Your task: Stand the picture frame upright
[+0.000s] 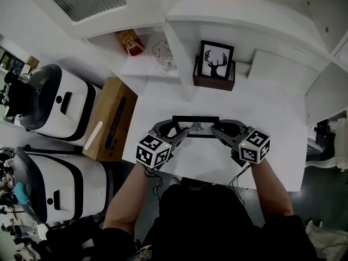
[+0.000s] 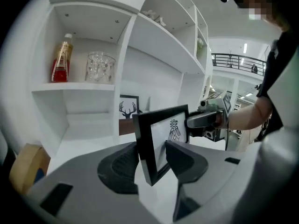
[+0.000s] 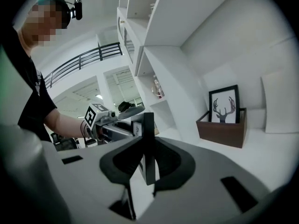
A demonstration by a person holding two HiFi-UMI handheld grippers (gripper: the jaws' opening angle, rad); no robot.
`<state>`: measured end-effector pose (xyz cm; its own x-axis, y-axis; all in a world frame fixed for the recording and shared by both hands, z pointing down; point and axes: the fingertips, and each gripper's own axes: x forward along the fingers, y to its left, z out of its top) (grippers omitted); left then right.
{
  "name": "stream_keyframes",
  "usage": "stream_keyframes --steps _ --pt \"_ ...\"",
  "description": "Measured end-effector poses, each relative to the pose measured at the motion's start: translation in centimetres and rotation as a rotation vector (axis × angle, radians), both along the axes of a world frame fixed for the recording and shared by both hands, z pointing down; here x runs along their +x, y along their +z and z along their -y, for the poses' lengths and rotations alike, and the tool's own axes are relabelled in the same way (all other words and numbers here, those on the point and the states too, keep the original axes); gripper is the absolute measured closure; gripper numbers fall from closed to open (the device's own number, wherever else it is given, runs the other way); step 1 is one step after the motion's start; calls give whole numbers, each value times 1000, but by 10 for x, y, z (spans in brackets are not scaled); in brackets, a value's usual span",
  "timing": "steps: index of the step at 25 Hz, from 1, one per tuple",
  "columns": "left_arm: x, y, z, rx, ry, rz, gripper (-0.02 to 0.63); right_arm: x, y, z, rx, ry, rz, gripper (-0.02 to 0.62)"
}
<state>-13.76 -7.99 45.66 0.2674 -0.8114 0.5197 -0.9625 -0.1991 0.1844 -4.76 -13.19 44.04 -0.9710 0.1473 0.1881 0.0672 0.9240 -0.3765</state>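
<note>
Picture frame (image 1: 196, 127) stands roughly upright on the white table (image 1: 272, 140), where we pinch its 3 o'clock end in the right gripper (image 1: 215, 131) while the left gripper (image 1: 184, 134) at 9 o'clock gapes wide, pads seemingly not pressing it.

Picture frame (image 1: 196, 126): black border, white print w/ a small dark figure in the middle. Left gripper (image 1: 182, 132) & right gripper (image 1: 216, 130): grey jaws, cubes covered in black-and-white square markers. Table (image 1: 272, 145) white, shelves (image 1: 147, 67) white too. Brown box (image 1: 213, 82) holds a second black frame (image 1: 216, 60) (black antlered deer head on white). Bottle (image 1: 130, 41) red & amber, jar (image 1: 163, 56) clear. Carton (image 1: 111, 118) off the table's left edge: tan.
</note>
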Motion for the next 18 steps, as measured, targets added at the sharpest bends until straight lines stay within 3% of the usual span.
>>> stream_keyframes --steps 10,18 --pt "-51 13 5 3 -35 43 420 -49 12 3 107 71 -54 529" --pt "-93 34 25 -20 28 88 420 -87 38 18 149 217 -135 528"
